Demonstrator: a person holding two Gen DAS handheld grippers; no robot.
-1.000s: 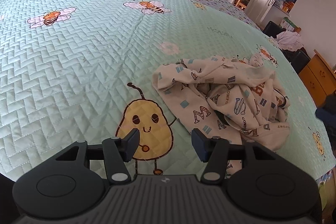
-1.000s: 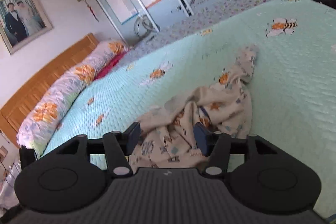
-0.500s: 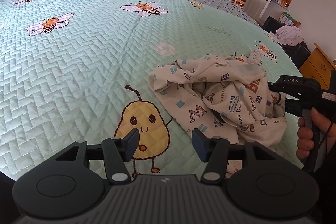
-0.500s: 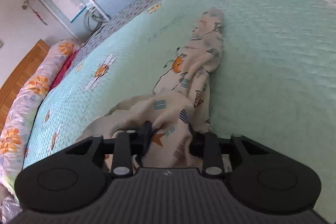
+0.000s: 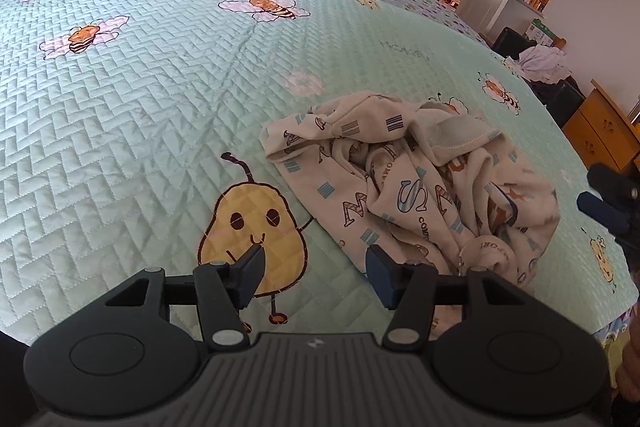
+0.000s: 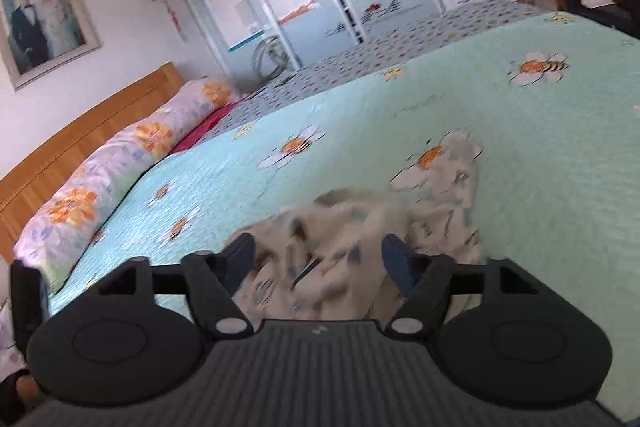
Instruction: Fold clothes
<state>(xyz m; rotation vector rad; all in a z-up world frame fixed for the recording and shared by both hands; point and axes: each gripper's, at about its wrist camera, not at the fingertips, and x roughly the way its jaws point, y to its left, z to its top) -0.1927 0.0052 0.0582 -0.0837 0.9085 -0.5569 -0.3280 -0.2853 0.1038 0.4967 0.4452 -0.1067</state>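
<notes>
1. Lying crumpled in a heap, the cream letter-print garment [image 5: 416, 183] sits on the mint quilted bedspread [image 5: 140, 99], toward the bed's near edge and just beside the printed pear figure [image 5: 252, 231]; no fold has been started.
2. The left tool [image 5: 314, 269] hovers over the bedspread with its jaws standing apart and nothing between them; the garment's near hem is just beside its right finger.
3. The right tool [image 6: 318, 257] is low at the heap, its jaws opening; cloth lies bunched between them, but the pads do not look pressed on it. This view is blurred, so exact contact is hard to judge.
4. Risk: closing here would likely pinch several layers of the bundle at once, so the garment would lift as a lump instead of spreading flat.
5. Risk: the heap lies close to the bed's edge on the right side, and a careless tug that way could drag part of it over.
6. Risk: collar, sleeves and hem are tangled and hard to tell apart, so either tool may take the wrong edge.
</notes>
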